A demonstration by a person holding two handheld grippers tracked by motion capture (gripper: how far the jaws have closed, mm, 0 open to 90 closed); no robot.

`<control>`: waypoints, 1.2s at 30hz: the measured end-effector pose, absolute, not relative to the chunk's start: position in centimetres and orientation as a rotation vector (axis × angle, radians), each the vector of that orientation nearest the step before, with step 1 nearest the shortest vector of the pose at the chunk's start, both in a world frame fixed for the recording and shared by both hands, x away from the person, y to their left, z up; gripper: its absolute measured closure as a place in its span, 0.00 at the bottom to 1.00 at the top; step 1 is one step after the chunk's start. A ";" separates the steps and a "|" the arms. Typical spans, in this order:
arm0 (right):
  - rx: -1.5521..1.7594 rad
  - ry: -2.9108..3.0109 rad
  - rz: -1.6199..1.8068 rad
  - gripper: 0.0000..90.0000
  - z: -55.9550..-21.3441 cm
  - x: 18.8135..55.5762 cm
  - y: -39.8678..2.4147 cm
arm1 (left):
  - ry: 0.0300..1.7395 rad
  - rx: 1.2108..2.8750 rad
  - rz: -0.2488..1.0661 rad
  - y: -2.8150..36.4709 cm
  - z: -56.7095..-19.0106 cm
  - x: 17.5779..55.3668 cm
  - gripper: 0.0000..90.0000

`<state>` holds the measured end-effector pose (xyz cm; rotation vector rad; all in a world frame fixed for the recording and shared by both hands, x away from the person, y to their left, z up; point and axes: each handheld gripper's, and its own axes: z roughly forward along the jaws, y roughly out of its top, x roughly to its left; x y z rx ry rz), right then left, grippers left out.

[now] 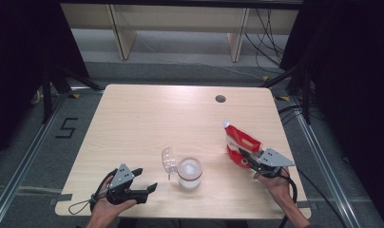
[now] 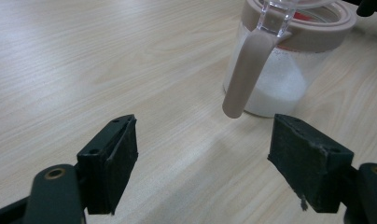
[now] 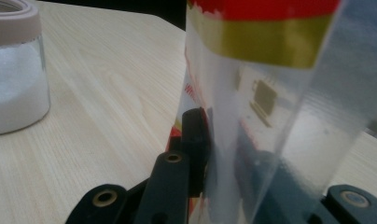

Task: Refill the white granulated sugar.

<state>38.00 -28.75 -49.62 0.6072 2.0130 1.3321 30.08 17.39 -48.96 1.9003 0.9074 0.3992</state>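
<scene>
Near the front edge of the table (image 1: 133, 109), the left claw (image 1: 143, 181) rests on the wood with its jaws spread wide and nothing between them. Just past it stands a glass jar (image 1: 189, 173) full of white powder, with its clear lid (image 1: 168, 159) flipped up and a handle (image 2: 245, 74) hanging down the side. The jar looks heavy and hard, and it could break if knocked.

Farther off, on the right side, the right claw (image 1: 244, 157) is pinching a red and clear bag (image 1: 240, 142) low down near its bottom. The bag stands up with a small white cap (image 1: 225, 123) at the top.

The bag looks soft and slippery. It will likely bend and sag when lifted. A grip on the flat side, as now, seems good, but not too hard, or it may squash.
</scene>
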 end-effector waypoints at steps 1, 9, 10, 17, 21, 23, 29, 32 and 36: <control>0.601 2.008 1.327 0.91 -49.6 38.0 -28.8 | 0.906 1.899 0.397 17.4 -49.0 30.1 0.25; 0.638 2.022 1.338 0.89 -49.7 37.9 -28.9 | 0.904 1.900 0.400 17.4 -48.9 30.1 0.26; 0.633 2.025 1.334 0.88 -49.7 37.9 -29.0 | 0.903 1.902 0.400 17.4 -48.9 30.1 0.25; 0.673 2.005 1.349 0.80 -49.6 38.0 -29.1 | 0.907 1.900 0.399 17.4 -49.0 30.1 0.26; 0.670 1.988 1.359 0.75 -49.5 38.0 -29.1 | 0.906 1.901 0.400 17.4 -49.0 30.1 0.25; 0.670 1.993 1.357 0.71 -49.5 38.0 -29.1 | 0.908 1.899 0.400 17.4 -48.9 30.1 0.25; 0.682 2.005 1.373 0.63 -49.4 38.1 -29.1 | 0.905 1.900 0.400 17.4 -48.9 30.1 0.25; 0.728 1.999 1.410 0.59 -49.5 37.9 -28.9 | 0.907 1.901 0.400 17.4 -48.9 30.1 0.25; 0.779 1.993 1.402 0.49 -49.2 37.5 -28.8 | 0.907 1.901 0.400 17.4 -48.9 30.1 0.25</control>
